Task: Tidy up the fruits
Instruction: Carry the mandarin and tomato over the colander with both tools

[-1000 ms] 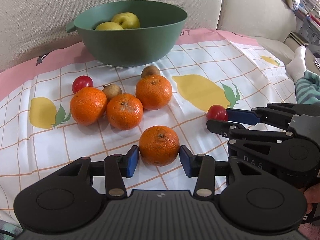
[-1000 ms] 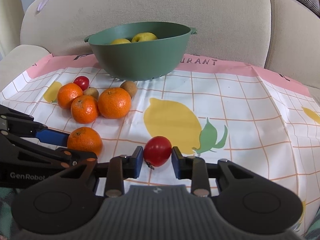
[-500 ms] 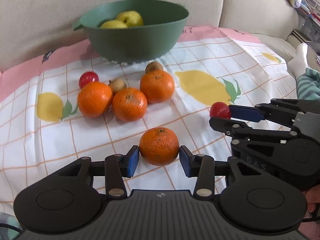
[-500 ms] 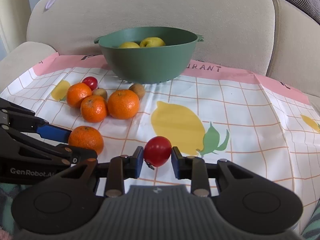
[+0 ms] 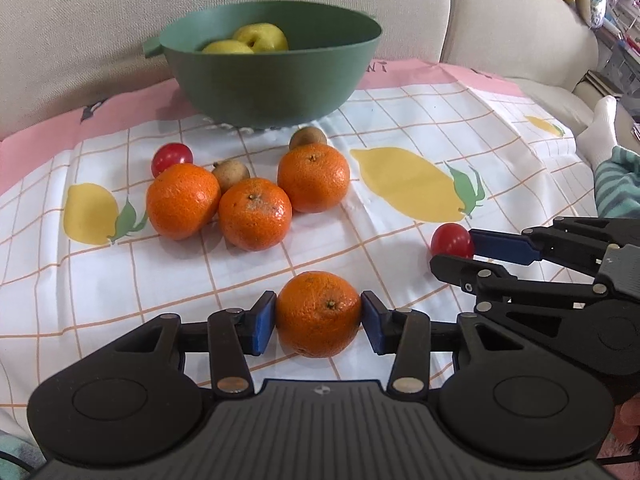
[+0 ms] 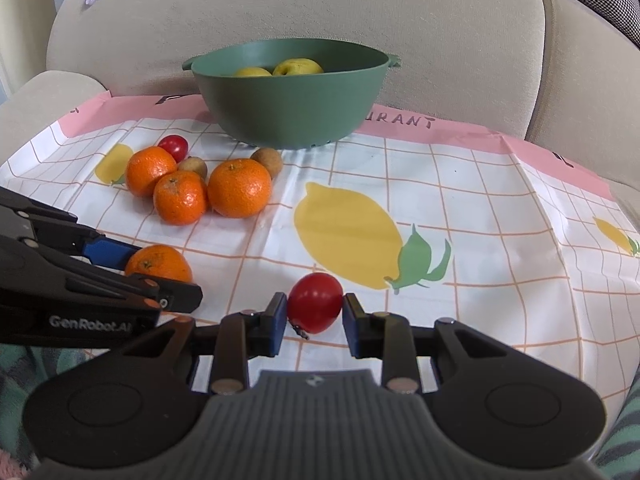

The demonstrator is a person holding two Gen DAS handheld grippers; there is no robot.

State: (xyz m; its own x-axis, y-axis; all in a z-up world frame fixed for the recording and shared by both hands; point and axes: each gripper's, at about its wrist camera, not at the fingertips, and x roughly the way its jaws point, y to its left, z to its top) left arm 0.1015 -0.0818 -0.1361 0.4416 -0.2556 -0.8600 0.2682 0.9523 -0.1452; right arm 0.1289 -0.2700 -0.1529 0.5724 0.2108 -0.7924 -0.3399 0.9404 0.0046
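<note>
**Both grippers hold fruit in front of the bowl**

The left gripper [image 5: 319, 316] has its jaws closed on one orange [image 5: 319, 314]. The right gripper [image 6: 314, 316] has its jaws closed on a red tomato [image 6: 315, 302].

Ahead of the jaws a checked cloth with lemon prints [image 6: 460, 184] covers a beige sofa [image 6: 300, 4]. At its pink far edge stands the green bowl [image 6: 292, 108] with two yellow apples [image 6: 297, 67] inside.

Between the jaws and the bowl, to the left, lie three oranges [image 5: 255, 213], two small brown fruits [image 5: 231, 171] and a second tomato [image 5: 171, 157]. To the right the cloth is bare.
</note>
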